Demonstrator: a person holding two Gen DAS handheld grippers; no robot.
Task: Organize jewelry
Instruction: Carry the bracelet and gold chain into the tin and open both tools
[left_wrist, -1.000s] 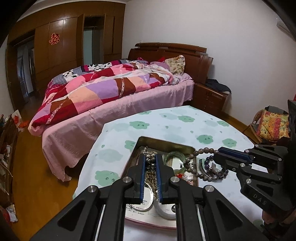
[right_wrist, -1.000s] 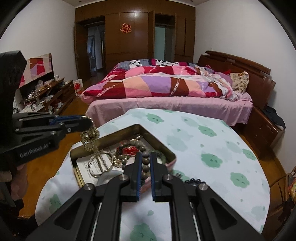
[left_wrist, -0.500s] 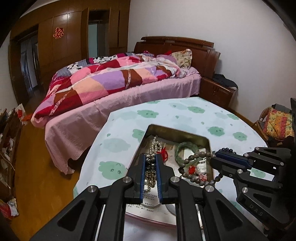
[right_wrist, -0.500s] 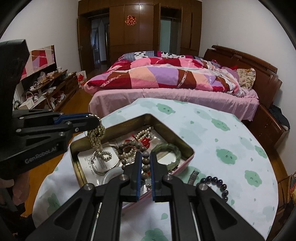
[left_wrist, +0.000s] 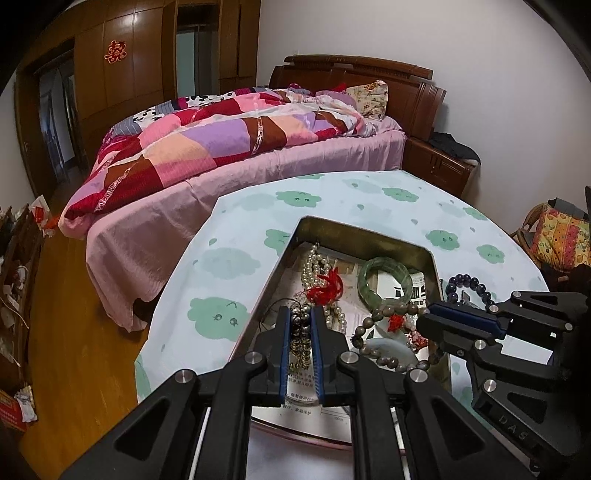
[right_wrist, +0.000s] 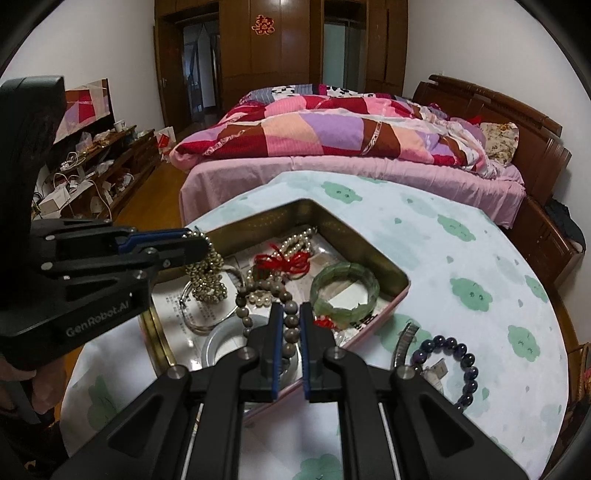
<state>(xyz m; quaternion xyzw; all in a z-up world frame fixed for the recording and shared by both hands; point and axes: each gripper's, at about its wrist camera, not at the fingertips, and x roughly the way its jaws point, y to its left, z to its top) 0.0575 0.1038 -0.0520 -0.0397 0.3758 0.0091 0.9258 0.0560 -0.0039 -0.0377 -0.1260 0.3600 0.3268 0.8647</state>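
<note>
An open metal tin sits on the table and holds a pearl strand, a red tassel and a green jade bangle. My left gripper is shut on a clump of metallic beads, held just above the tin floor. My right gripper is shut on a brown bead bracelet that hangs into the tin.
A dark purple bead bracelet and a metal watch band lie on the cloud-print tablecloth right of the tin. A bed stands beyond the table. A cluttered low cabinet is at the left.
Both grippers have come lower and closer over the tin, each still gripping its beads. The brown bracelet and the metallic beads now hang down into the tin.
</note>
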